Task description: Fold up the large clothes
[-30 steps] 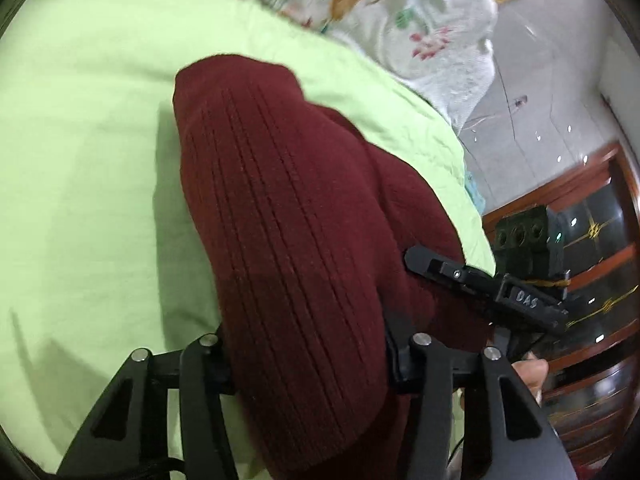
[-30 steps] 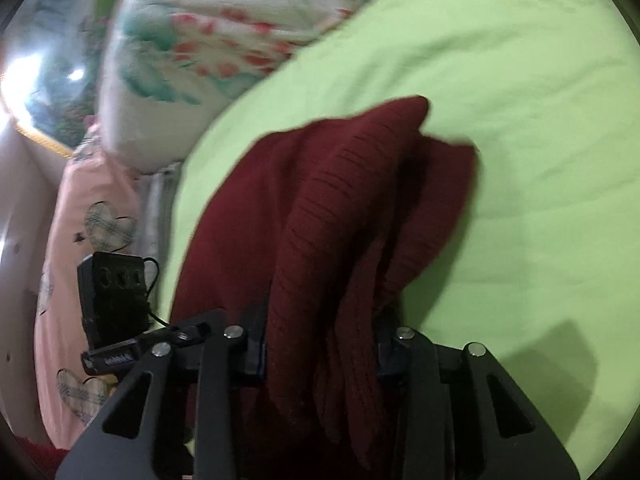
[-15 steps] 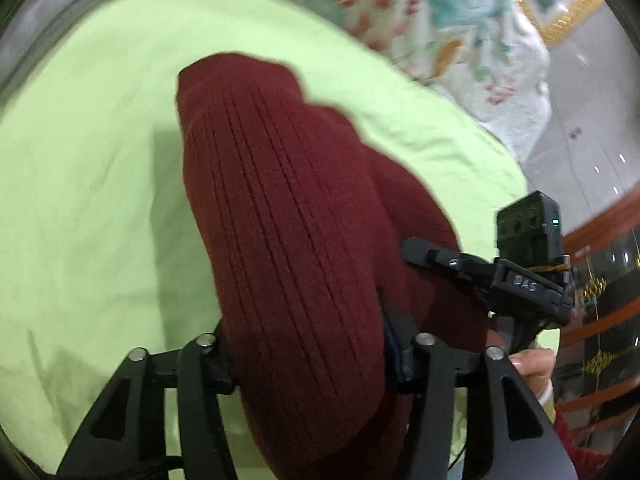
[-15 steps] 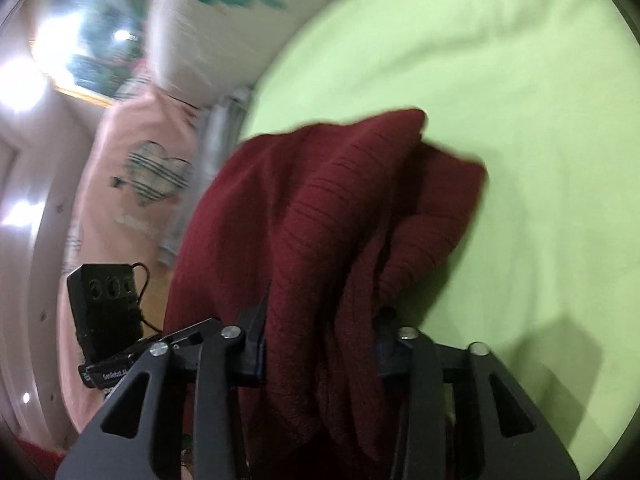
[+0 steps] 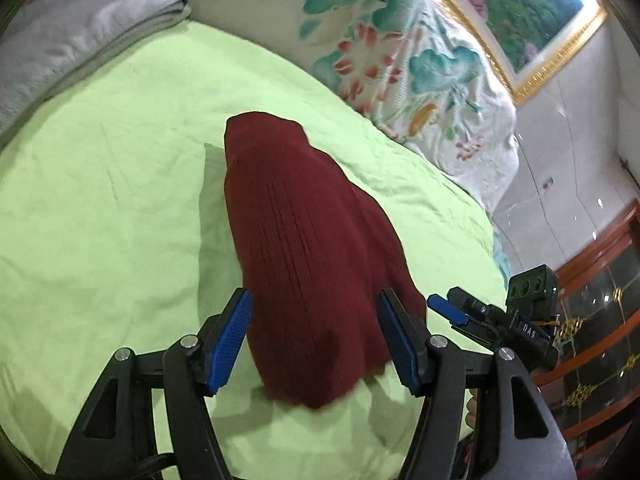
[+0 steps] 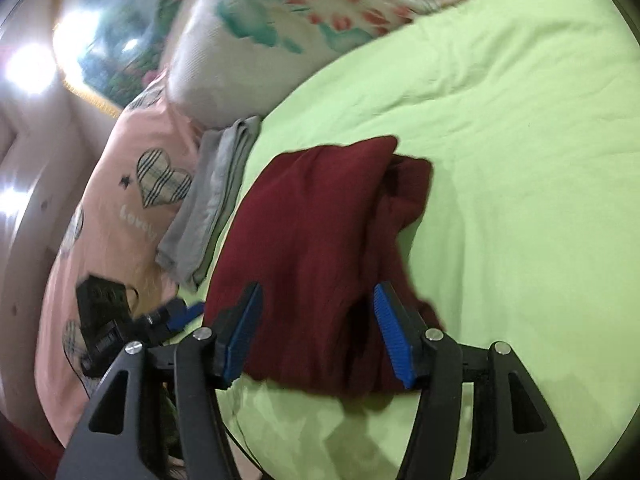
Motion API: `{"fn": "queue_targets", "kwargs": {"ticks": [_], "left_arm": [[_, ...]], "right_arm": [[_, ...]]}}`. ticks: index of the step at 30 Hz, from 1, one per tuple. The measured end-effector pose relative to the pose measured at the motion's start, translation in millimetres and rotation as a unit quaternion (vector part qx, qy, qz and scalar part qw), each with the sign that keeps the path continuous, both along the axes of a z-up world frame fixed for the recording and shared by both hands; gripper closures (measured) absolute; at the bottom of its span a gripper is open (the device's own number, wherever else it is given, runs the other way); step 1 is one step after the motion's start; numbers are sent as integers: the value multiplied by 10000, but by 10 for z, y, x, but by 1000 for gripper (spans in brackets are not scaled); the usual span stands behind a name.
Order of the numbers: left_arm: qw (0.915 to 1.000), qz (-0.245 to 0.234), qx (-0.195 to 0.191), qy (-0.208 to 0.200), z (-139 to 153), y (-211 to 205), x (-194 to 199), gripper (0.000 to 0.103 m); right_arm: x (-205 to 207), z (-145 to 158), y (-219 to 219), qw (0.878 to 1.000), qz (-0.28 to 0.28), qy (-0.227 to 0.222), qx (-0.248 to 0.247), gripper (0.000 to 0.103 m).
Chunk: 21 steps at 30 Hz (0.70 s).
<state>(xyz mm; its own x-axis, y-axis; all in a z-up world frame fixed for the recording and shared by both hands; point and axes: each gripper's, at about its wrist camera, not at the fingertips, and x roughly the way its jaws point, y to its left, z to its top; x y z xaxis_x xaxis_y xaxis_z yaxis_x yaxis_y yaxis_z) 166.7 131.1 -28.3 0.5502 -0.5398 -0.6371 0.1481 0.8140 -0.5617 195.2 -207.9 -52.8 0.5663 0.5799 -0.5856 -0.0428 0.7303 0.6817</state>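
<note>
A dark red ribbed sweater, folded into a long bundle, lies on the light green bed sheet. My left gripper straddles its near end. The jaws are opening, and the blue pads stand off the knit on both sides. In the right wrist view the same sweater lies between the pads of my right gripper. Those jaws are opening too and do not press the cloth. Each gripper shows in the other's view: the right gripper and the left gripper.
A folded grey garment lies at the sheet's edge beside the sweater. A floral quilt is piled at the head of the bed, and a pink heart-print cover lies beyond the grey garment. A wooden cabinet stands past the bed.
Both grippers were shut on the raised sweater. Their jaws have since spread, the sweater has dropped onto the sheet, and both grippers have drawn back toward its near end.
</note>
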Motion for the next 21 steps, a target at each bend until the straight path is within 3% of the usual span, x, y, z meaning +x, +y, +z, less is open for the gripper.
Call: {"fn": "queue_targets", "kwargs": {"ticks": [3, 5, 6, 9, 11, 17, 21], "left_arm": [[9998, -194, 79, -78, 59, -70, -146, 39], [9994, -257, 196, -87, 55, -161, -166, 39], [9993, -257, 249, -63, 53, -190, -155, 39], [9993, -292, 193, -139, 103, -266, -150, 39], [9992, -297, 205, -154, 109, -285, -138, 39], [9989, -460, 120, -51, 46, -335, -11, 39], [9984, -499, 157, -206, 165, -277, 67, 39]], "right_arm": [[-98, -78, 159, 9996, 223, 5, -151, 49], [-43, -213, 237, 9985, 313, 233, -385, 85], [4, -267, 254, 9975, 365, 372, -475, 98], [-2, -109, 139, 9995, 172, 4, -267, 98], [-31, 7, -1, 9981, -69, -132, -595, 98], [23, -471, 29, 9911, 395, 836, -954, 94], [32, -148, -56, 9924, -27, 599, -1078, 93]]}}
